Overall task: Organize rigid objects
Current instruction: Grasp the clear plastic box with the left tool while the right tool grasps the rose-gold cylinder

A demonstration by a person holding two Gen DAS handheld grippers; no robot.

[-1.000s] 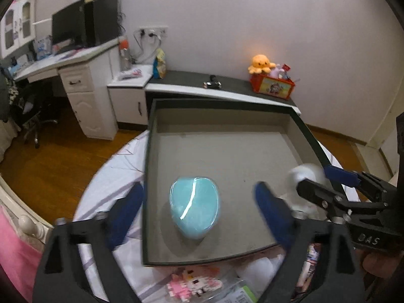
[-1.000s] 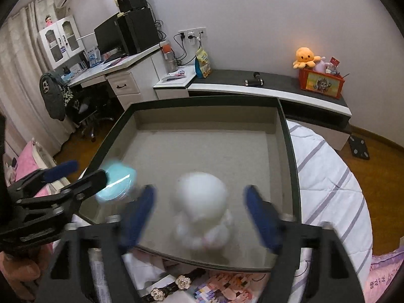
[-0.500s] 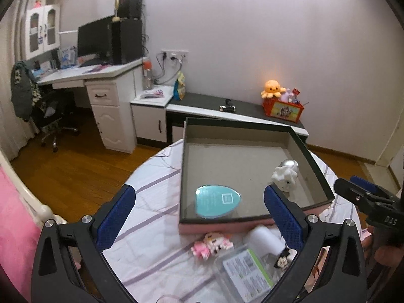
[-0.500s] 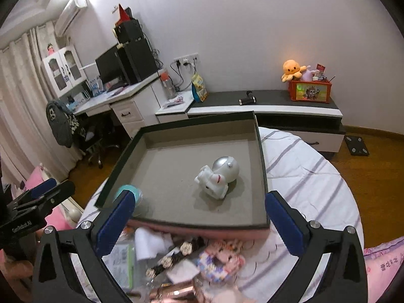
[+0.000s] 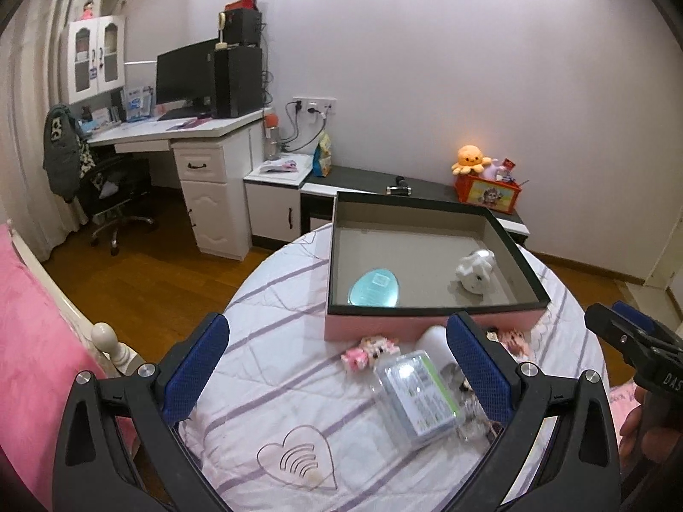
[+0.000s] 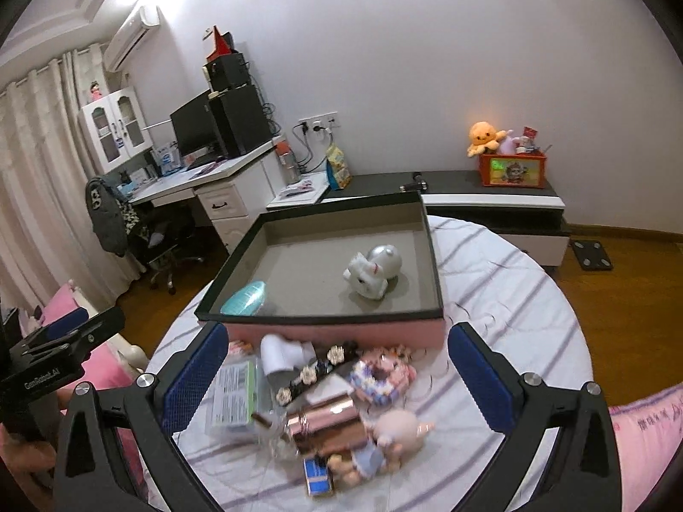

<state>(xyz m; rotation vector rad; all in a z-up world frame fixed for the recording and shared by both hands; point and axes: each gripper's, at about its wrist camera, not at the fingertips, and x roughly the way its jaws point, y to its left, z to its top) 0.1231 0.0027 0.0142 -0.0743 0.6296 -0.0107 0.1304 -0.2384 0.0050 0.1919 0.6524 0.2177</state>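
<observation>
Two items already in the pink box (image 6: 337, 333) — teal oval case (image 6: 245, 298) at its near left corner, white figurine (image 6: 373, 271) lying on its side toward its right wall. Plenty left: heap just in front of the box — clear plastic packet (image 5: 416, 392), white cylinder (image 6: 281, 356), rose-gold case (image 6: 324, 424), pink block doll (image 5: 369, 350), small doll figure (image 6: 397, 431). Roughly early-to-mid task. Left gripper (image 5: 337, 371) spread wide, empty, above the heap; right gripper (image 6: 337, 377) spread wide too, nothing pinched. Box open, shallow, grey inside.
</observation>
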